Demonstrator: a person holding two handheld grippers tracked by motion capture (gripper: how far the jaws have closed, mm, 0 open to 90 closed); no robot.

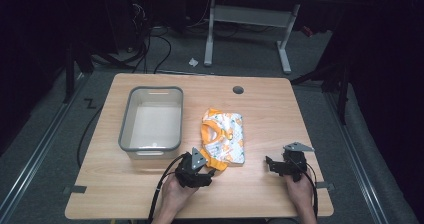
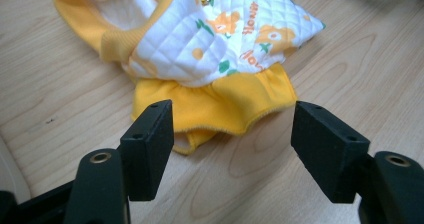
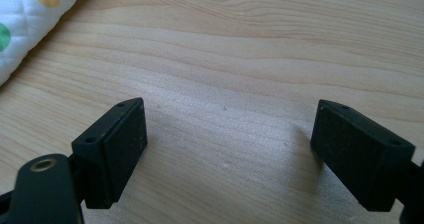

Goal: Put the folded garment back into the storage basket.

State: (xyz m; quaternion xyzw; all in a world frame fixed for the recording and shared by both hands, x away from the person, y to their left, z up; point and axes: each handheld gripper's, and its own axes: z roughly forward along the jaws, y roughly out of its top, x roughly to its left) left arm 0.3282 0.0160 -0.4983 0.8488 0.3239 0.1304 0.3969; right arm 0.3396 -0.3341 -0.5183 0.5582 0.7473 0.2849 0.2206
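We hold our left tongs spread at the yellow hem of the quilted garment; our right tongs gape beside it on the bench.

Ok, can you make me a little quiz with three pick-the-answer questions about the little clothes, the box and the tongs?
1. Where is the grey bin compared with the little garment, seen from above?
A. to its left
B. to its right
C. on top of it

2. What colour is the garment's frilly hem?
A. blue
B. yellow
C. green

3. How are the left tongs?
A. shut on the hem
B. open, with the hem just ahead of them
C. shut on nothing

Answers:
1. A: in the high view the bin sits left of the garment on the table.
2. B: the left gripper view shows a yellow frill under the white flowered quilted part.
3. B: the two jaws stand wide apart, and bare wood shows between them.
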